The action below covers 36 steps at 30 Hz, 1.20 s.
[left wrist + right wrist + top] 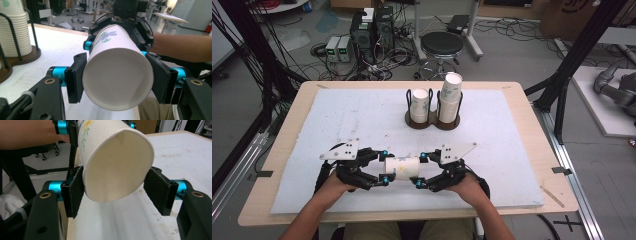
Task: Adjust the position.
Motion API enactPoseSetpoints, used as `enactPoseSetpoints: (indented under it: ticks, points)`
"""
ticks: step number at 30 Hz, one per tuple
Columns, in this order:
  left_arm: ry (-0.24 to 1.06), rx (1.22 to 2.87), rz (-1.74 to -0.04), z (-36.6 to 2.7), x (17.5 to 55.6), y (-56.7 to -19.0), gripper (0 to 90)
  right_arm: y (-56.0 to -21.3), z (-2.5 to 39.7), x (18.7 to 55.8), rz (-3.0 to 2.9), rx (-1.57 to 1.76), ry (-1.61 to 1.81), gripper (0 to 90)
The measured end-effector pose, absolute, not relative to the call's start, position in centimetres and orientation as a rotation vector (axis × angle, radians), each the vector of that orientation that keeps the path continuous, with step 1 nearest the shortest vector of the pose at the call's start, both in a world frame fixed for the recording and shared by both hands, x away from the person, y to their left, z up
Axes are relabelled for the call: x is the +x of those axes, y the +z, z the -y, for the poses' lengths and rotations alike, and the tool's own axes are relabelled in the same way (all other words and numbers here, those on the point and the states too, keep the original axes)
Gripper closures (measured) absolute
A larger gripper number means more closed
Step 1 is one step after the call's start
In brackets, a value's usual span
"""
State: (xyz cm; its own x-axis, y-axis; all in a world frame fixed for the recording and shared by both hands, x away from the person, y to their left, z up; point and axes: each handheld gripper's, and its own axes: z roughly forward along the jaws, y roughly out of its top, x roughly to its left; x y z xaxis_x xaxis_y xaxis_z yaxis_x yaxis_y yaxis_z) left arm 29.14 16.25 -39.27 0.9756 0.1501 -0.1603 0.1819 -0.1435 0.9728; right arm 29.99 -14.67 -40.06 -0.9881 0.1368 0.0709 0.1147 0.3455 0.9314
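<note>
A white paper cup (402, 167) with a flower print lies on its side in the air just above the mat, near the table's front edge. My left gripper (385, 166) is shut on one end; in the left gripper view its pads (76, 77) press both sides of the cup's (110, 42) closed-looking end. My right gripper (421, 170) is shut on the other end; in the right gripper view the open mouth of the cup (100, 142) sits between its pads (75, 192). The two grippers face each other, a cup's length apart.
A wooden holder (432, 124) with black wire frames stands at the back middle of the white mat (337, 125), holding two stacks of cups (450, 97). One stack (12, 32) shows left in the left gripper view. A stool (442, 45) stands beyond the table.
</note>
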Motion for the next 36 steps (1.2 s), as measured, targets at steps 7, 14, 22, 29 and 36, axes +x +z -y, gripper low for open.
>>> enactPoseSetpoints:
  ticks: [7, 14, 22, 29, 36]
  points:
    - [-0.019, 1.755, -0.297, -15.9, 29.0, -39.2, 19.0, -40.2, 14.6, 30.1, -2.581, 0.243, 1.748, 35.0]
    - [0.011, 1.806, -0.305, -16.0, 28.8, -38.5, 14.3, -40.2, 14.7, 30.2, -2.594, 0.260, 1.689, 34.9]
    - [0.089, 1.888, -0.300, -16.3, 28.8, -37.2, 14.5, -39.8, 14.9, 30.5, -2.622, 0.269, 1.606, 35.0]
    - [0.117, 1.950, -0.293, -15.9, 29.2, -36.4, 14.6, -38.0, 14.5, 30.9, -2.680, 0.194, 1.429, 35.0]
    - [0.112, 1.989, -0.290, -15.6, 29.4, -36.1, 14.7, -36.2, 13.8, 31.4, -2.718, 0.136, 1.310, 35.0]
